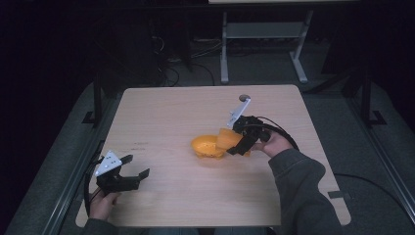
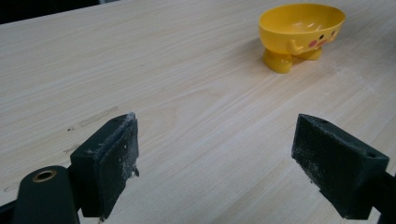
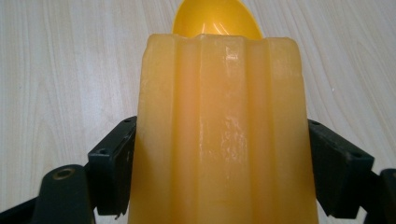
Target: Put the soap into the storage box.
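Note:
A yellow footed bowl (image 1: 206, 146) with a cartoon face stands near the middle of the wooden table (image 1: 161, 112); it shows far off as the bowl (image 2: 301, 32) in the left gripper view. My right gripper (image 1: 240, 142) is shut on a ribbed translucent orange cup (image 1: 228, 139), tipped on its side with its mouth over the bowl's rim. Seen from the right gripper view, the cup (image 3: 219, 135) sits between both jaws, and the bowl (image 3: 215, 18) peeks out beyond it. My left gripper (image 1: 136, 166) hovers open near the table's front left, its pads (image 2: 112, 163) holding nothing.
A round cable hole (image 1: 243, 98) is cut in the table near its far edge. A white desk frame (image 1: 264, 34) stands on the floor beyond. Black cables trail from both grippers.

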The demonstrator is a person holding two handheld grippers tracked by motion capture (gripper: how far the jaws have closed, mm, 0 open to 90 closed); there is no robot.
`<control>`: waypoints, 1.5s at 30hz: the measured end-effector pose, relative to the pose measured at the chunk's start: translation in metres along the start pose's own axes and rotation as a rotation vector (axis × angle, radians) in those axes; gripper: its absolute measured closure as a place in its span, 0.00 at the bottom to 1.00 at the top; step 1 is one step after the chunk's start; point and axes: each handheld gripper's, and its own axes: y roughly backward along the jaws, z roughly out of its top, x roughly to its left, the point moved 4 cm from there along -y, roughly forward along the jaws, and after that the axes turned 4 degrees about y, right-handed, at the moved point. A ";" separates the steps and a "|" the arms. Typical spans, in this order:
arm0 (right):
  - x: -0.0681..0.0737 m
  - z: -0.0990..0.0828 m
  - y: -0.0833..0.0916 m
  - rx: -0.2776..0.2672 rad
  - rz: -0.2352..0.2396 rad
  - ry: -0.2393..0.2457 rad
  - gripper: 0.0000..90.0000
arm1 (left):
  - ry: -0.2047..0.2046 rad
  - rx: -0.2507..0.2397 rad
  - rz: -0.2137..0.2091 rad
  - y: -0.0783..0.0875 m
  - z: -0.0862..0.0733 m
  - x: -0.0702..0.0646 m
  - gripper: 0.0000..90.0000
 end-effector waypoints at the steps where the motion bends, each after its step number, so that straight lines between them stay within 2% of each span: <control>1: -0.001 0.001 0.000 0.001 0.001 0.007 0.23 | 0.000 -0.001 0.000 0.000 0.000 0.000 0.16; 9: -0.005 0.012 -0.003 -0.018 0.009 0.018 0.23 | 0.006 -0.002 0.000 0.000 0.000 0.000 0.16; 17: -0.007 0.025 -0.007 -0.005 0.017 0.052 0.23 | 0.006 -0.002 -0.001 0.000 0.000 0.000 0.16; 21: -0.006 0.034 -0.007 -0.028 0.022 0.068 0.23 | 0.008 -0.002 -0.002 0.000 0.000 0.000 0.16; 30: -0.007 0.048 -0.010 -0.017 0.015 0.104 0.23 | 0.005 -0.003 -0.002 0.001 0.000 0.001 0.16; 40: -0.008 0.053 -0.019 -0.018 0.035 0.110 0.23 | 0.005 -0.002 -0.001 0.000 0.000 0.000 0.16; 45: -0.008 0.059 -0.021 0.003 0.037 0.121 0.23 | 0.000 0.003 -0.001 0.000 0.000 0.001 0.16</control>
